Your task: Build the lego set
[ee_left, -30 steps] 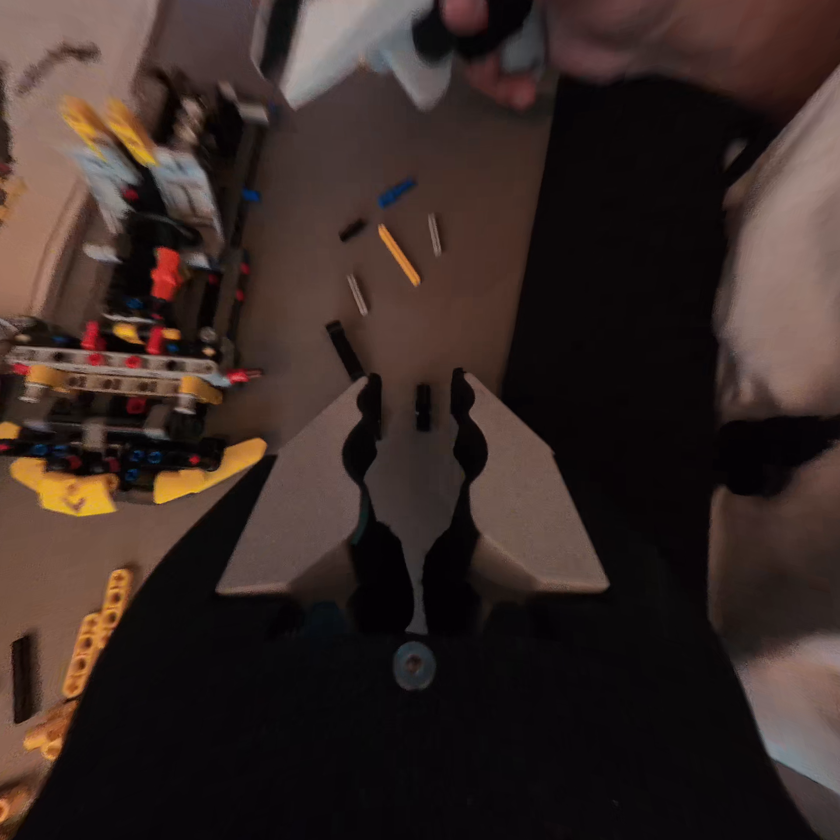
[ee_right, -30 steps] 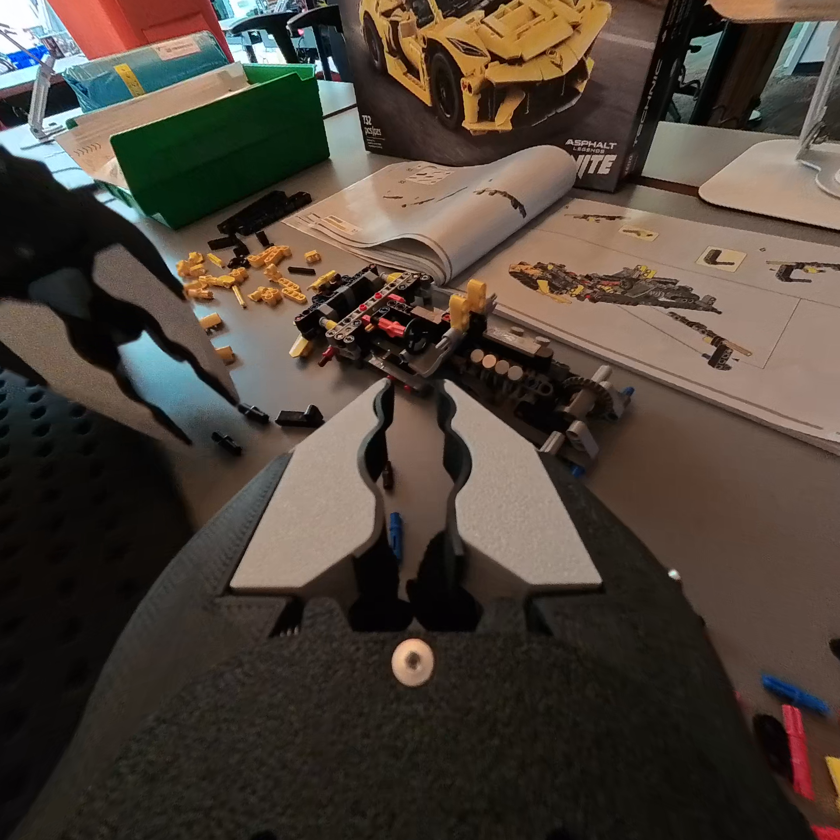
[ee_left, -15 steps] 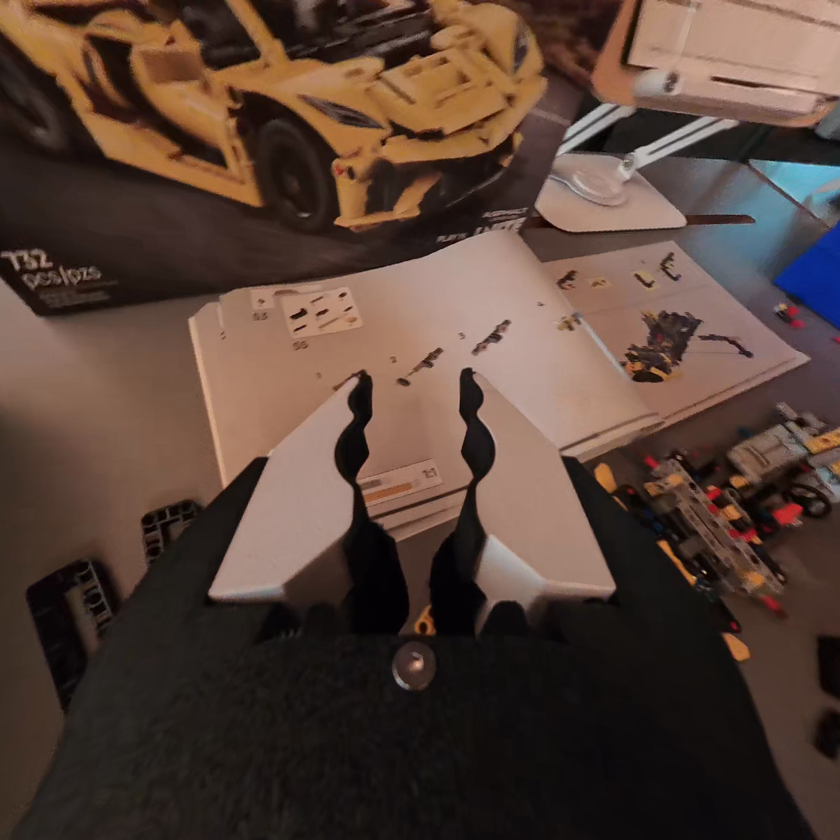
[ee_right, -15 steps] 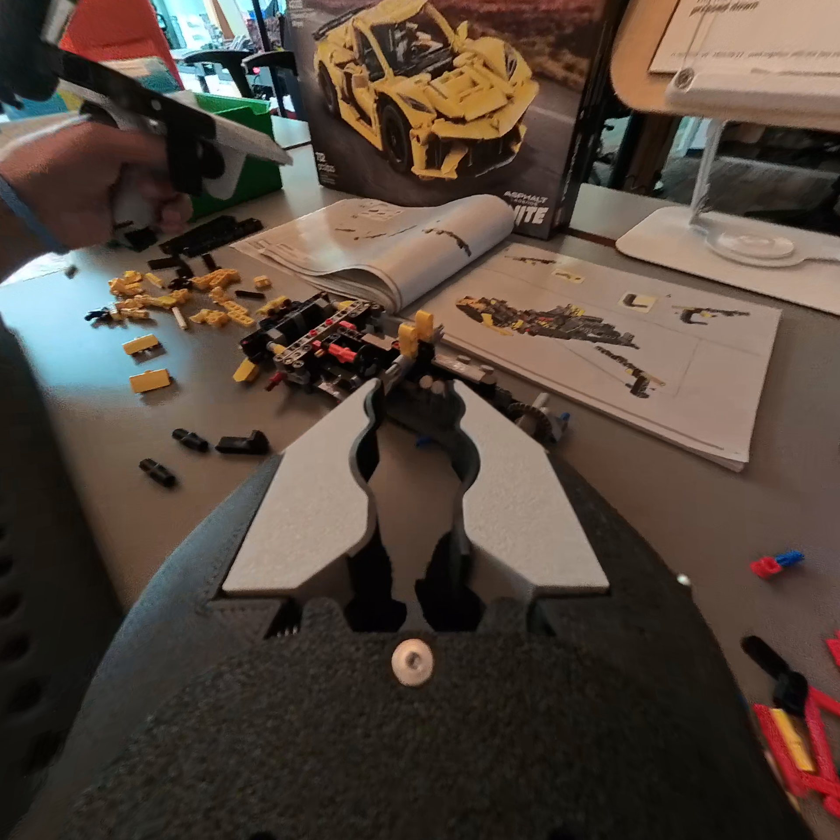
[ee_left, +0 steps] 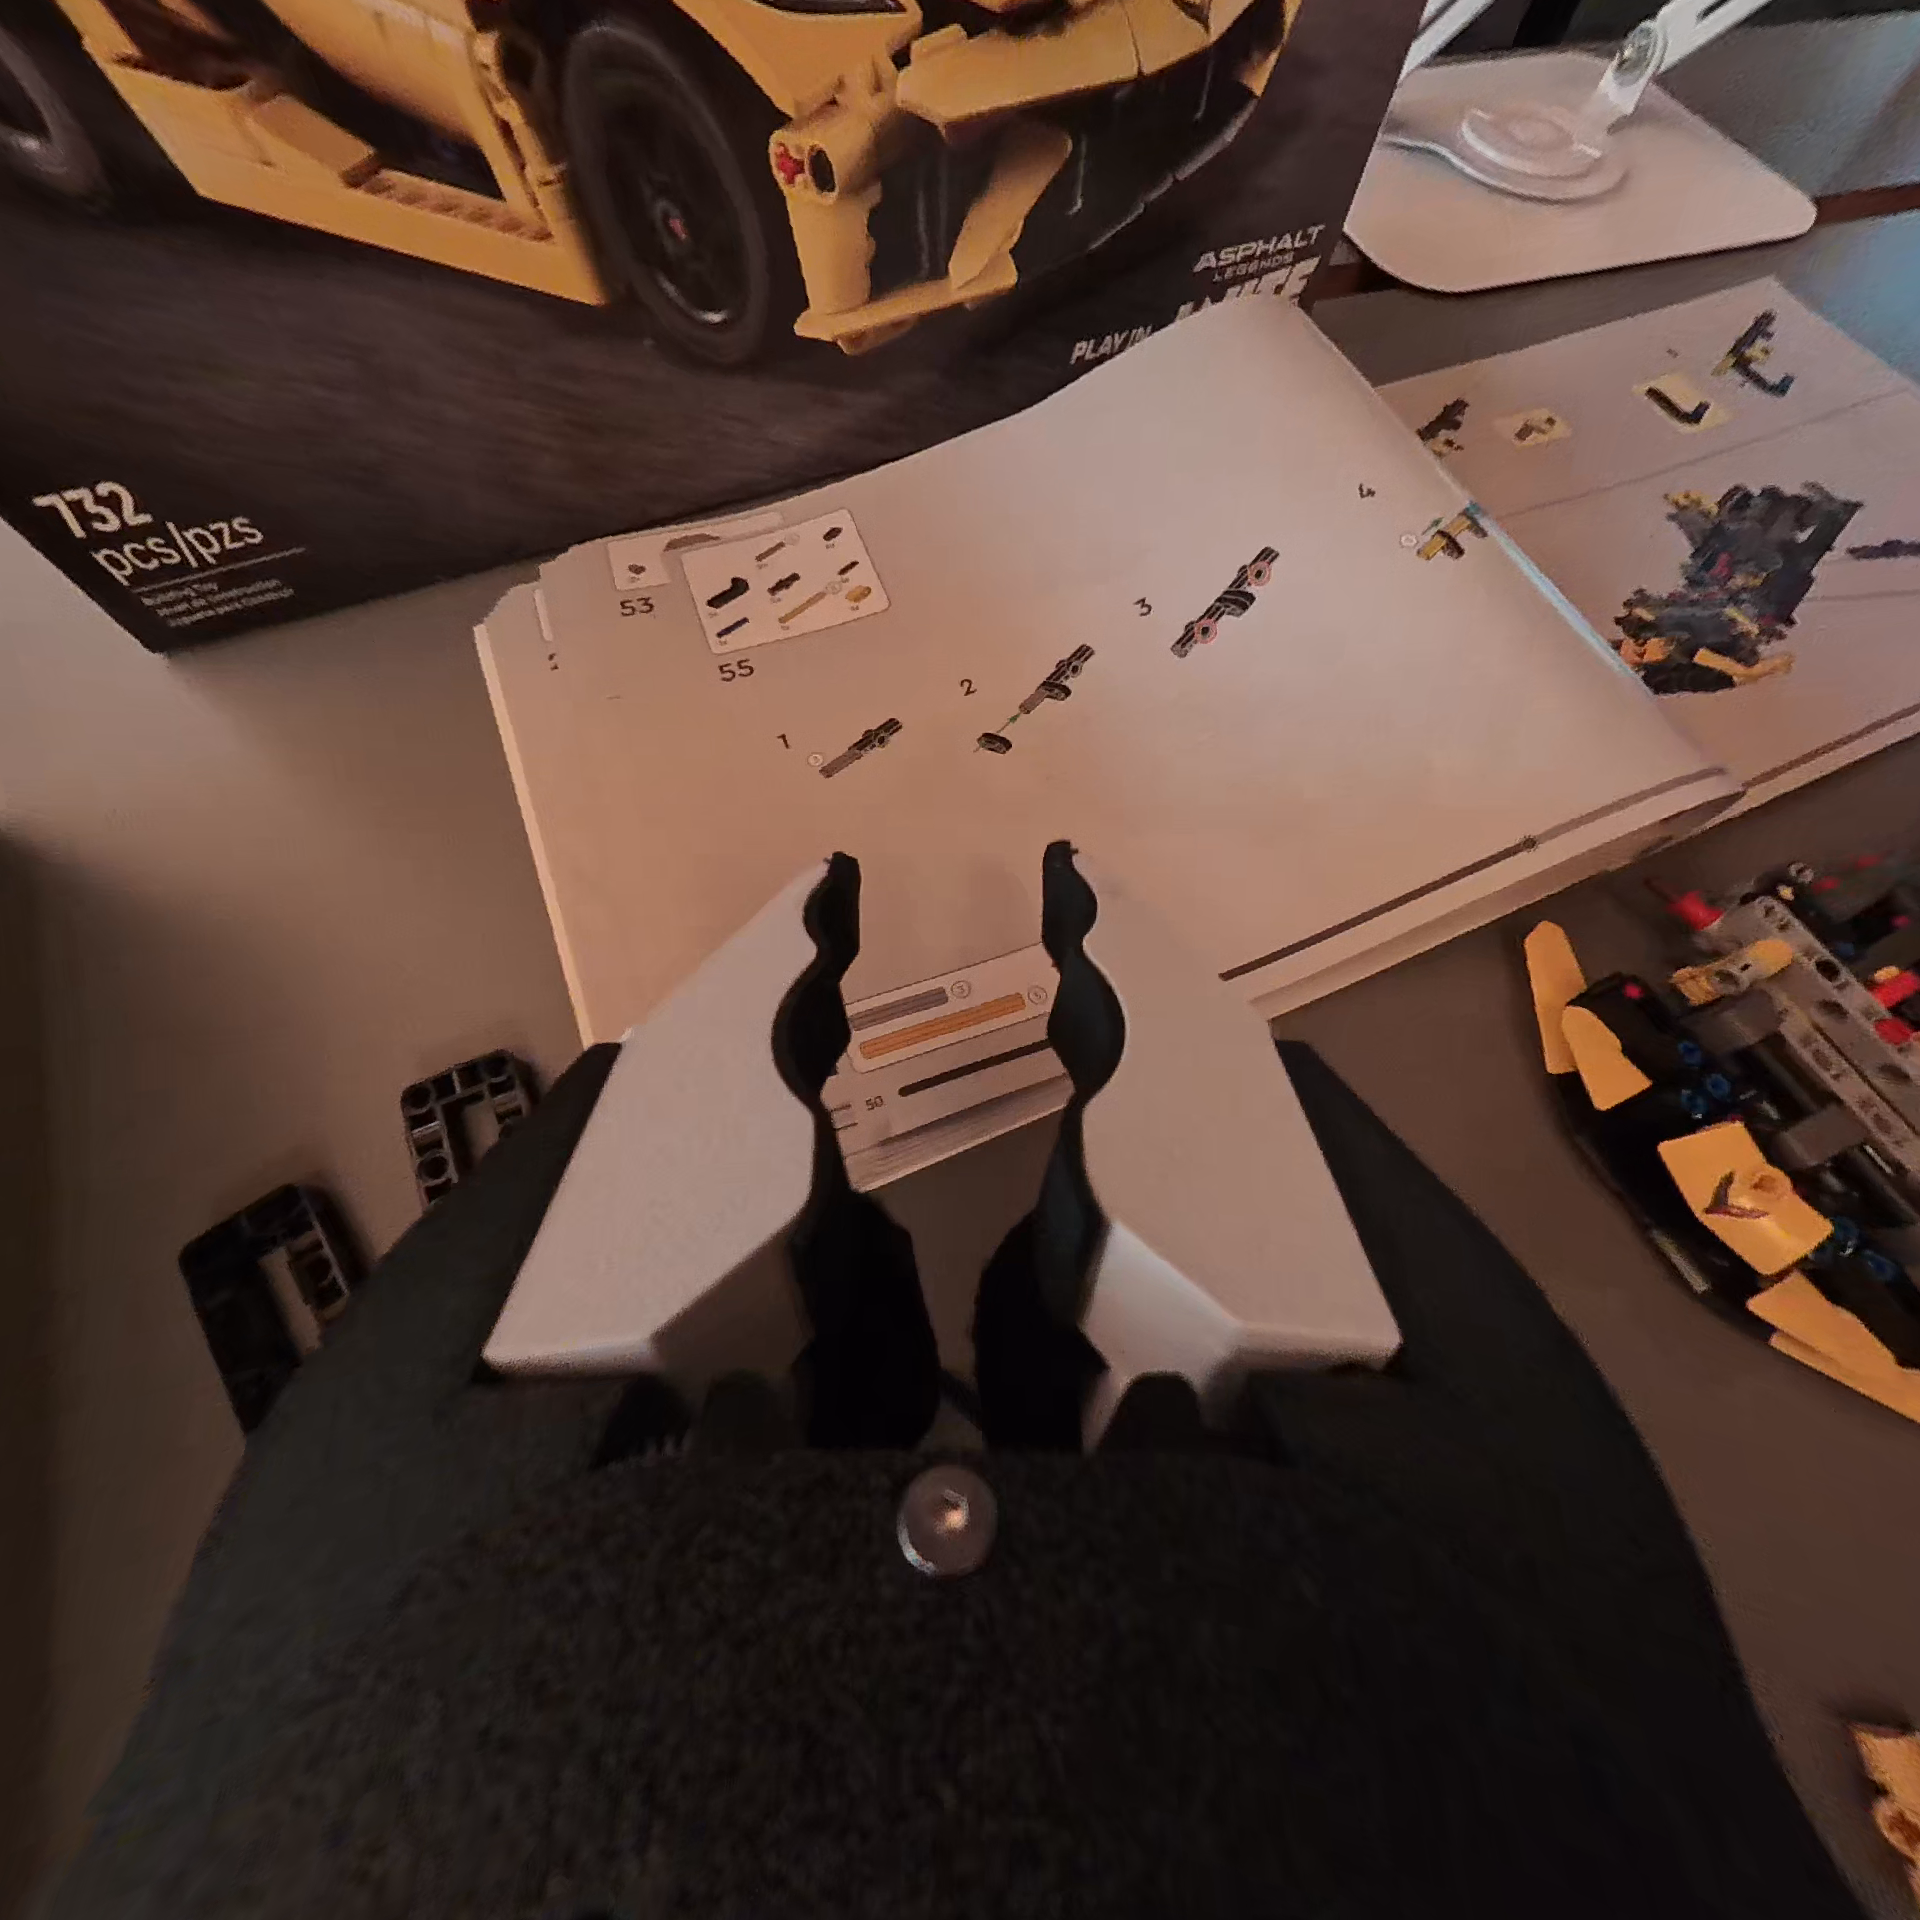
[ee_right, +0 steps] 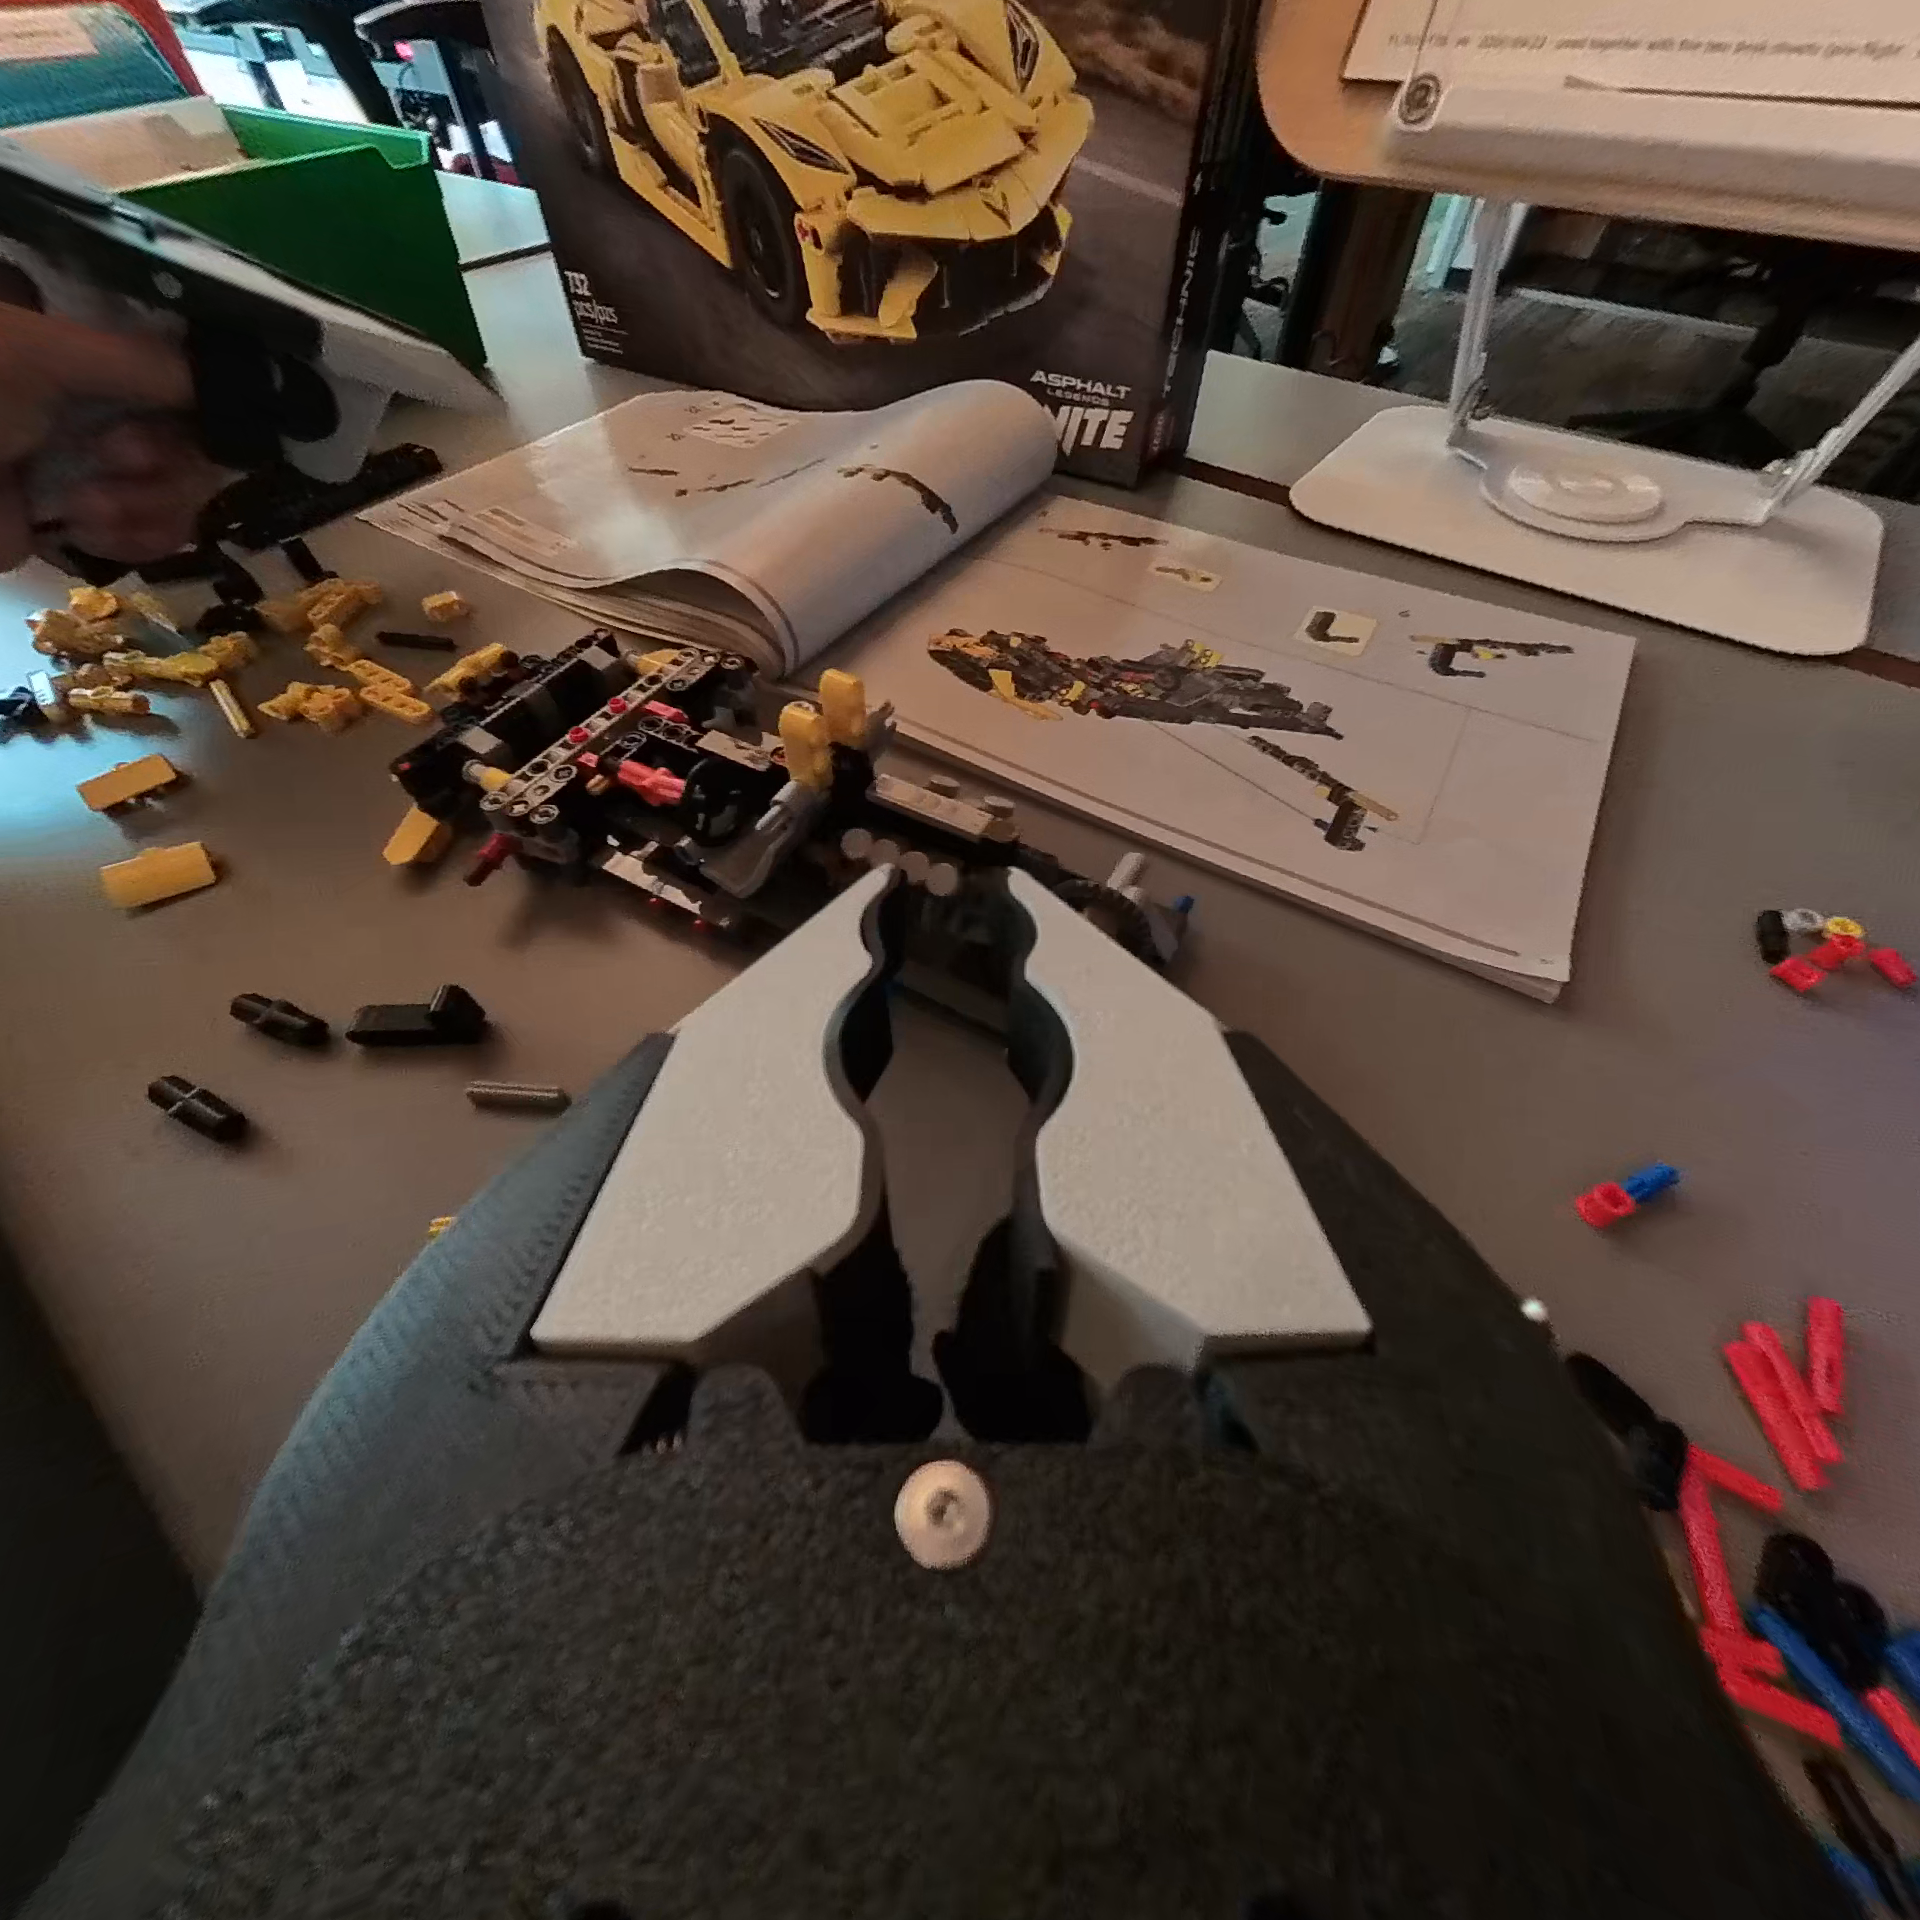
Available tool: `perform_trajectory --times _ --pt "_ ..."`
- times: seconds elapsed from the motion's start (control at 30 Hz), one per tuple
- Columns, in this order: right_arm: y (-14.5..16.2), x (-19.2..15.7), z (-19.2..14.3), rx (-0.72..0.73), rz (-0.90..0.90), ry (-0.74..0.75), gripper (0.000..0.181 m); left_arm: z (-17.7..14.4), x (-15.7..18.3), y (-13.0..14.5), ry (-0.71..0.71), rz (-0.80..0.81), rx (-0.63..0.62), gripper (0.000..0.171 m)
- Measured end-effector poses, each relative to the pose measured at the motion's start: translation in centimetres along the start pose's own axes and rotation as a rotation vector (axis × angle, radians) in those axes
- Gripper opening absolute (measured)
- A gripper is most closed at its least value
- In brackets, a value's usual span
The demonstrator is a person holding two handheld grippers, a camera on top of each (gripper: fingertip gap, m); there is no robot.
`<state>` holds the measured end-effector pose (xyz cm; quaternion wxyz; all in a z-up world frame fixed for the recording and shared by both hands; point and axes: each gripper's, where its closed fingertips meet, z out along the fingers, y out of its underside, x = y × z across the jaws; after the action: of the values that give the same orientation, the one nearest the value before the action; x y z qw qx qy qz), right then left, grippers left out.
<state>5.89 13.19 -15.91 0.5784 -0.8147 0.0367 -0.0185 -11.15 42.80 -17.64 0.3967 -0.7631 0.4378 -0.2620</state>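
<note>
left gripper (ee_left: 948,862) swung up from the loose pins on the table to face the open instruction booklet (ee_left: 1039,665) at 12 o'clock, jaws spread wider, right gripper (ee_right: 951,883) moved up to the part-built car chassis (ee_right: 665,769), jaws wider apart

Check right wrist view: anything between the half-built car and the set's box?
Yes, the open instruction booklet lies between the half-built car and the box.

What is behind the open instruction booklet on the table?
Behind the instruction booklet stands the set's box, showing a yellow car. To its right sits a white stand base. The booklet's curled pages hide the box's bottom edge, so any parts lying there cannot be seen.
</note>
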Motion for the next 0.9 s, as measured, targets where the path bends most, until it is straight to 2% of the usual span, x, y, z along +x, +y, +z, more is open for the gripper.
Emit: perform_trajectory --times 0.13,0.27,0.4,0.6,0.73,0.9 --pt "0.1 1.9 -2.0 -0.004 0.093 0.104 0.015 -0.2 0.4 0.1 -0.007 0.042 0.0 0.032" --pt "2.9 6.3 -6.7 -0.143 0.123 0.296 0.023 -0.2 0.5 0.3 -0.02 0.06 -0.003 0.031" --pt "4.8 9.7 -10.0 -0.216 0.195 0.346 0.024 0.1 0.7 0.3 -0.01 0.055 -0.007 0.031" --pt "6.7 12.2 -7.3 -0.359 0.142 0.292 0.029 0.4 0.8 0.5 -0.028 0.087 -0.013 0.03" --pt "8.1 12.5 -6.4 -0.442 0.137 0.236 0.024 0.4 0.5 0.7 -0.043 0.096 -0.017 0.03" --pt "8.4 12.6 -6.6 -0.442 0.086 0.268 0.017 0.9 0.3 1.0 -0.043 0.086 -0.037 0.03"
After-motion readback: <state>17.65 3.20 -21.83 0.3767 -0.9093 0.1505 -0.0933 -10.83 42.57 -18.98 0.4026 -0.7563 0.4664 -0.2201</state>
